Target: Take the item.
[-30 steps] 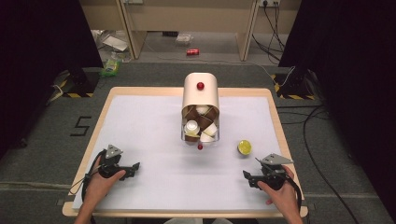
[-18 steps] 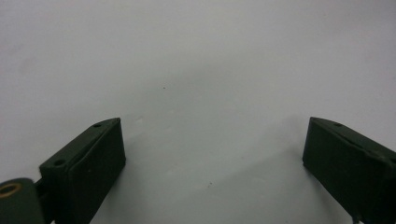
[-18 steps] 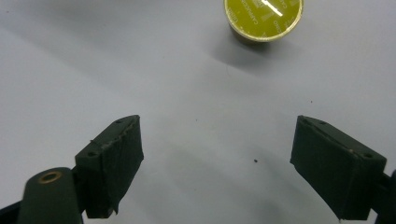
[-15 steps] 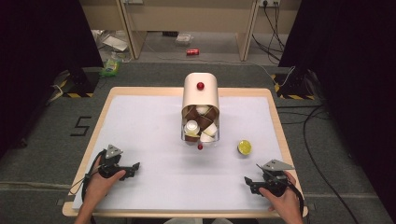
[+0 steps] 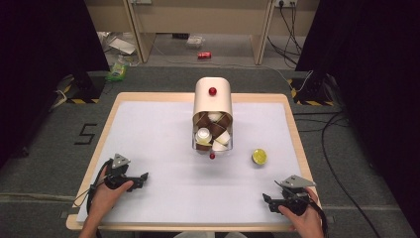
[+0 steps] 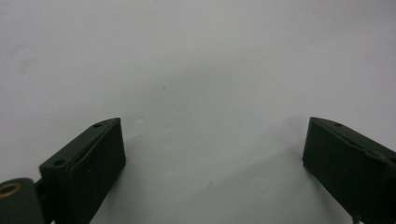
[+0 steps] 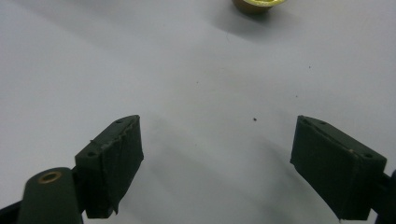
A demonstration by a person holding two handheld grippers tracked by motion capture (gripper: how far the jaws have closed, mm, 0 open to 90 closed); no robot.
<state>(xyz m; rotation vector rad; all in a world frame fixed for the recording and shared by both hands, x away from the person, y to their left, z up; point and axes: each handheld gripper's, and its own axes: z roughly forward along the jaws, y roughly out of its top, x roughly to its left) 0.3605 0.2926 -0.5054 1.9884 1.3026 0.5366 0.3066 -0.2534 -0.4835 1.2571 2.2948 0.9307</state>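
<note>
While both grippers rest low on the white table (image 5: 158, 134), each has its jaws spread wide and grasps nothing. Left gripper (image 5: 141, 177): at 8 o'clock from table centre, held by a hand (image 5: 106, 193). Right gripper (image 5: 267, 201): at 4 o'clock, near the front edge. Yellow capsule (image 5: 259, 156): lying alone at 12 o'clock from the right gripper, apart from it, seen again in the right gripper view (image 7: 254, 4). Capsule dispenser (image 5: 213, 116): centre, holding brown and white capsules.
</note>
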